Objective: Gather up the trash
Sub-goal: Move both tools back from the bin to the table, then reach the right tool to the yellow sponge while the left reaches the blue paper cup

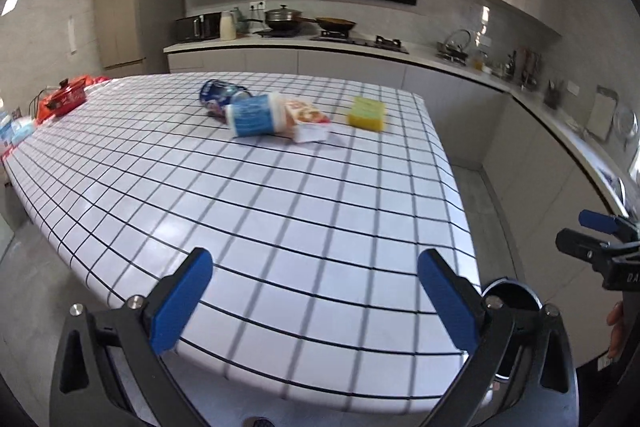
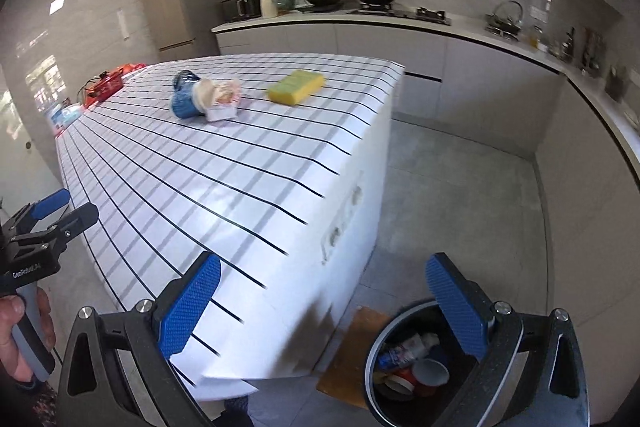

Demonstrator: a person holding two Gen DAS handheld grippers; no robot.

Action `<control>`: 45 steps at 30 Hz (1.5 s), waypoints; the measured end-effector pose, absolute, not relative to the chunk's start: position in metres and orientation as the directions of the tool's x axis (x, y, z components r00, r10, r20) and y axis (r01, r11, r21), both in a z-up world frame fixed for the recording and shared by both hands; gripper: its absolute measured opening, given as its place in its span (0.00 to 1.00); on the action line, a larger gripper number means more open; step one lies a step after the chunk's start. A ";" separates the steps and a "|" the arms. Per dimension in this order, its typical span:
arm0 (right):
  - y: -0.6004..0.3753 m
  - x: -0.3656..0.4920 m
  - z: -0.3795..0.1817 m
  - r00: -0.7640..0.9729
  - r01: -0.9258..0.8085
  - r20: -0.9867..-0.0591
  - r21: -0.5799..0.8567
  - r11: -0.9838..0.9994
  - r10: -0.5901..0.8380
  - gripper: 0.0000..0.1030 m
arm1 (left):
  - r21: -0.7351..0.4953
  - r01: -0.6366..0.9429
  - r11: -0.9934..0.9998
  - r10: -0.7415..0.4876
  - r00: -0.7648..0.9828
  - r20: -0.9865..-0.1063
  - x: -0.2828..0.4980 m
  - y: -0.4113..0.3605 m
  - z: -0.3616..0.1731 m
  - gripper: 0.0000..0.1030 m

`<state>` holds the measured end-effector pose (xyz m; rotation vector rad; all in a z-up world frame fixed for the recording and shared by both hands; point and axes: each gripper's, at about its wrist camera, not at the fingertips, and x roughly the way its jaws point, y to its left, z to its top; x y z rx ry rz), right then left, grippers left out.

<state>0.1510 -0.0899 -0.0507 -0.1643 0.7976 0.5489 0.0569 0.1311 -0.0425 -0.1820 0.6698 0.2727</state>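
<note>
Right wrist view only: black trash bin (image 2: 416, 359) on the floor at the near corner of the bench (image 2: 224, 183), holding cups and crumpled wrappers; a brown mat (image 2: 352, 347) lies under and beside it. In the left wrist view only the bin's rim (image 1: 516, 297) shows, behind a finger.

Left tool (image 1: 316, 301): jaws spread wide, nothing between them, over the near bench edge (image 1: 280, 227). Right tool (image 2: 324, 311): jaws also wide apart and empty, above the bench corner and bin.

Trash sits together far across the gridded cloth: blue-and-white cup (image 1: 256, 117) on its side, touching a white-and-red packet (image 1: 308, 125); dark blue wrapper (image 1: 220, 95) just behind. Yellow-green sponge (image 1: 367, 113) near them, apart. Printing on the cup and packet is too blurred to read.

Red pot (image 1: 66, 99) at the far left edge.
</note>
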 end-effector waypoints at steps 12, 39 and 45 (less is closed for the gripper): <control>0.004 0.177 -0.047 0.564 -0.534 -0.719 0.058 0.844 0.406 1.00 | -0.108 -0.247 0.963 0.121 0.754 -0.645 0.092 0.212 -0.049 0.93; 0.107 0.279 -0.064 0.582 -0.460 -0.742 0.036 0.887 0.332 1.00 | -0.134 -0.119 0.984 0.000 0.749 -0.663 0.223 0.281 -0.068 0.88; 0.109 0.311 -0.077 0.586 -0.415 -0.753 0.039 0.909 0.300 1.00 | -0.141 -0.144 0.979 0.013 0.743 -0.669 0.258 0.278 -0.074 0.88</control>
